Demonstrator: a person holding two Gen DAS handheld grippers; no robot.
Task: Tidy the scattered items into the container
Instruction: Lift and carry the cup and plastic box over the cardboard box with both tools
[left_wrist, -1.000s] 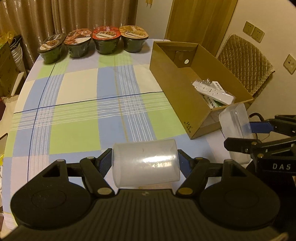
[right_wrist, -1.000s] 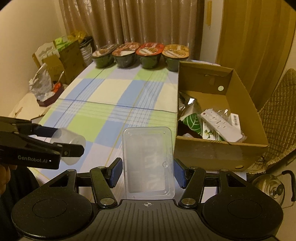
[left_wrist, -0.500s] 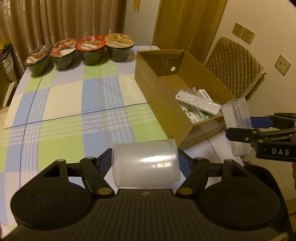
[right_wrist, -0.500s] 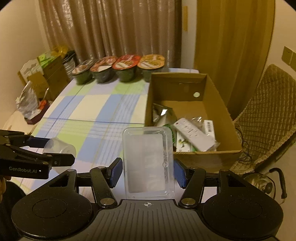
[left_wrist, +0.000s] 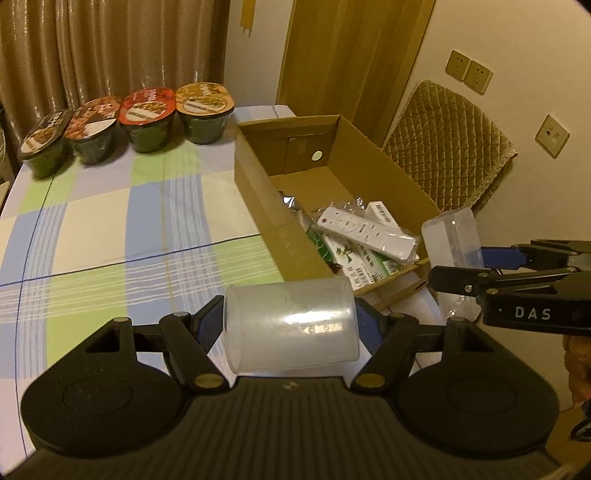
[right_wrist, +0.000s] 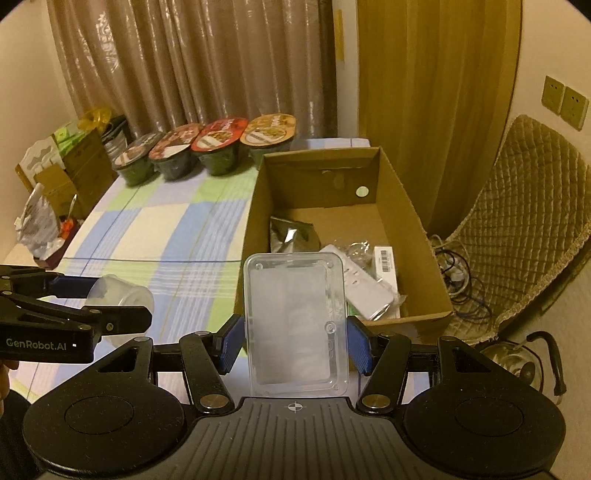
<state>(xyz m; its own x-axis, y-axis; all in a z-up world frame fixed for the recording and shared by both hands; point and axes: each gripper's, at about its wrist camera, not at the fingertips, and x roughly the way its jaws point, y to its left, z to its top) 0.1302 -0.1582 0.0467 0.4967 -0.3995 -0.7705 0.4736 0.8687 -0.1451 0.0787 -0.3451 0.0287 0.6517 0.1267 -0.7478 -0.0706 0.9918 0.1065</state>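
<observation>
My left gripper (left_wrist: 291, 325) is shut on a clear plastic cup (left_wrist: 291, 326) lying sideways between its pads, held above the table just left of the cardboard box (left_wrist: 258, 192). My right gripper (right_wrist: 295, 339) is shut on a clear flat plastic case (right_wrist: 297, 321), held over the box's near wall (right_wrist: 406, 319). In the left wrist view the right gripper (left_wrist: 461, 264) and its case (left_wrist: 452, 236) hover at the box's near right corner. Inside the box lie a white remote (left_wrist: 365, 232), green-printed packets (left_wrist: 354, 258), a small white carton (right_wrist: 384, 266) and a silver pouch (right_wrist: 291, 234).
Several lidded instant-noodle bowls (left_wrist: 147, 118) line the table's far edge. The checked tablecloth (left_wrist: 110, 229) covers the table. A quilted chair (right_wrist: 524, 229) stands right of the box, with cables (right_wrist: 458, 280) and a kettle (right_wrist: 517, 362) on the floor. Bags and boxes (right_wrist: 55, 177) sit left of the table.
Both grippers have risen and moved right toward the box, each keeping its hold. The case now sits over the box's near end; the cup is closer to the box's left wall.
</observation>
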